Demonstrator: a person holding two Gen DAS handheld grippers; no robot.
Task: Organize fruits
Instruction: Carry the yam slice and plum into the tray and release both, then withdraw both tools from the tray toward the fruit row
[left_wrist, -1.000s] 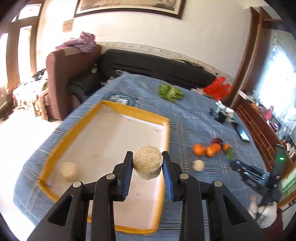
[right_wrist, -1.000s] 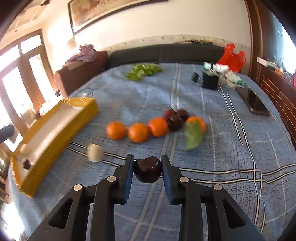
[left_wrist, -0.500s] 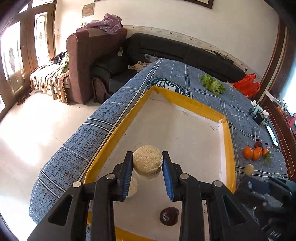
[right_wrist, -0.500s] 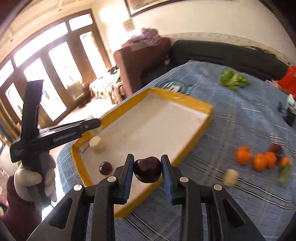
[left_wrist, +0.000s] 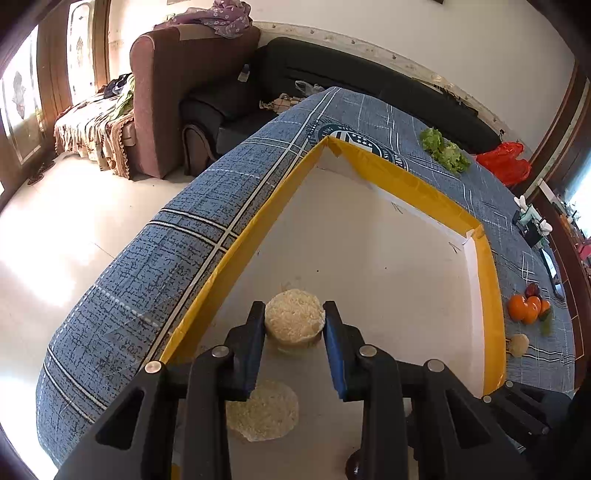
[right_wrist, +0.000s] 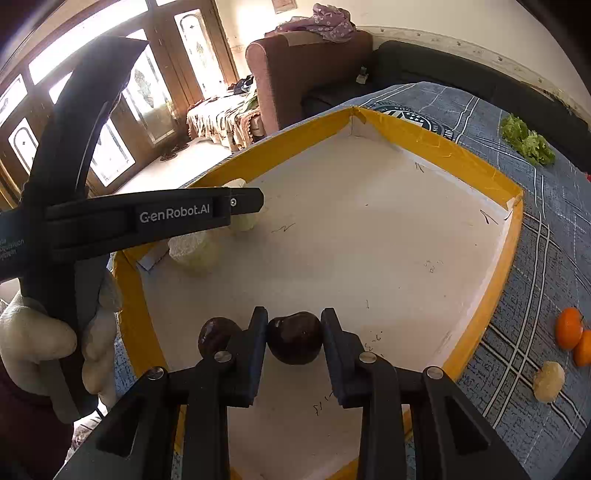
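My left gripper (left_wrist: 294, 325) is shut on a pale rough round fruit (left_wrist: 293, 321), held low over the yellow-rimmed tray (left_wrist: 487, 295) near its left wall. A second pale fruit (left_wrist: 264, 413) lies on the tray floor just below it. My right gripper (right_wrist: 294, 338) is shut on a dark purple fruit (right_wrist: 294, 338) over the tray's near end (right_wrist: 472, 332). Another dark fruit (right_wrist: 216, 334) lies in the tray just left of my right fingers. The left gripper's body (right_wrist: 147, 218) crosses the right wrist view above the pale fruits (right_wrist: 192, 247).
On the blue checked tablecloth (left_wrist: 147, 280) right of the tray lie oranges (left_wrist: 524, 308), a dark fruit (left_wrist: 532, 290) and one pale fruit (right_wrist: 549, 376). Lettuce (left_wrist: 445, 151) and a red bag (left_wrist: 504, 166) lie at the far end. A brown armchair and floor are beyond the table's left edge.
Both grippers have swung from the loose fruits over to the tray and come down low inside it, each still holding its fruit.
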